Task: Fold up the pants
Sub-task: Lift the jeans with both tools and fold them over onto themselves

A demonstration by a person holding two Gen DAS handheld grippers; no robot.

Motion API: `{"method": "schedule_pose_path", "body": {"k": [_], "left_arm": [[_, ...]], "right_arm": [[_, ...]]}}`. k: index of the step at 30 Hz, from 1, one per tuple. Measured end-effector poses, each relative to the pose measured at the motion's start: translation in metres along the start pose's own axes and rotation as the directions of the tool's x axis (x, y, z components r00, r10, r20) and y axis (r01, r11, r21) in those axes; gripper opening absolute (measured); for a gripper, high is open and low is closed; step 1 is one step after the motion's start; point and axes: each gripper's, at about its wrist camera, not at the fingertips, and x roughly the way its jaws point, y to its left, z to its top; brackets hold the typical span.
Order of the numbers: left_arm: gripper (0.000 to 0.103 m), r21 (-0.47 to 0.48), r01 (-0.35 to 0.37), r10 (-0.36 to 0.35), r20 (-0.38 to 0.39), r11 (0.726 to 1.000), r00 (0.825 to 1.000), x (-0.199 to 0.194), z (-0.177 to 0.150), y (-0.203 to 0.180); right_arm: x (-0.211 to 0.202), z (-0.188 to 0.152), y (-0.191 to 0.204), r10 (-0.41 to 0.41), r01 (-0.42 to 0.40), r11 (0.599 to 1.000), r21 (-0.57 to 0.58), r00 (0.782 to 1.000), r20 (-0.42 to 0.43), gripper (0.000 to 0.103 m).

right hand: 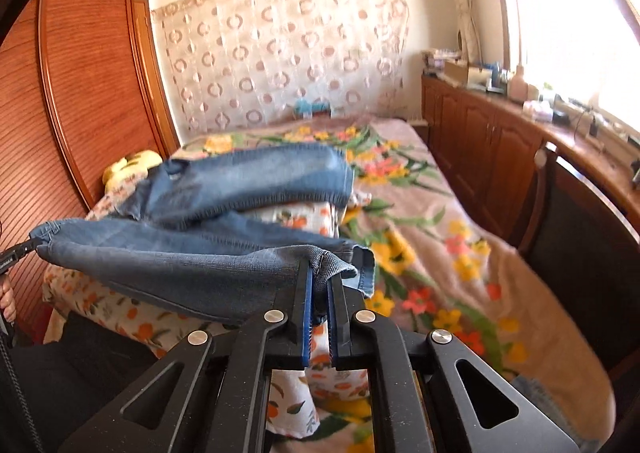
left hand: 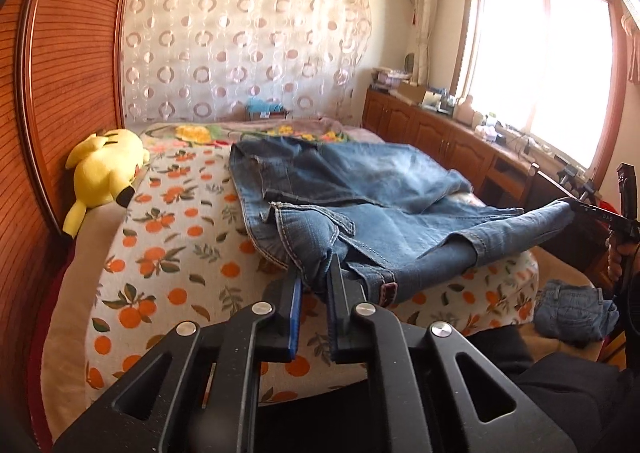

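Jeans (left hand: 360, 189); folded denim pile (left hand: 572, 313) only in left view.

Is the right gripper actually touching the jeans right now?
Touching. In the right wrist view the right gripper has its blue pads closed on a fold of the jeans, the denim bunching between the jaws.

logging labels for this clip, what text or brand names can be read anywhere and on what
None can be read for certain.
White letters on the right gripper, seen from the left wrist view: too small to read.
White lettering on the left gripper, at the right wrist view's left edge: blurred.
Red tab on the jeans: no letters made out.
Items on the counter: labels too small.
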Motion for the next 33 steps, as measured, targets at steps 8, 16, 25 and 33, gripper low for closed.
{"method": "schedule_pose_path", "body": {"k": [8, 16, 25, 33], "left_arm": [[0.011, -0.008, -0.012, 0.011, -0.046, 1.000, 0.999, 0.013, -0.008, 0.004], [0.011, 0.027, -0.028, 0.029, -0.010, 0.999, 1.000, 0.021, 0.015, 0.006], [0.011, 0.064, -0.054, 0.052, 0.040, 0.996, 0.998, 0.041, 0.062, 0.011], [0.011, 0.065, -0.071, 0.069, 0.033, 0.995, 0.997, 0.079, 0.093, 0.024]], "right_arm": [[0.003, -0.010, 0.004, 0.003, -0.003, 1.000, -0.005, 1.000, 0.014, 0.006], [0.017, 0.014, 0.008, 0.002, -0.003, 1.000, 0.004, 0.998, 0.060, 0.006], [0.041, 0.045, 0.017, -0.019, 0.024, 0.999, -0.037, 0.991, 0.131, 0.006], [0.079, 0.056, 0.020, -0.030, 0.037, 0.998, -0.043, 0.988, 0.152, 0.006]]}}
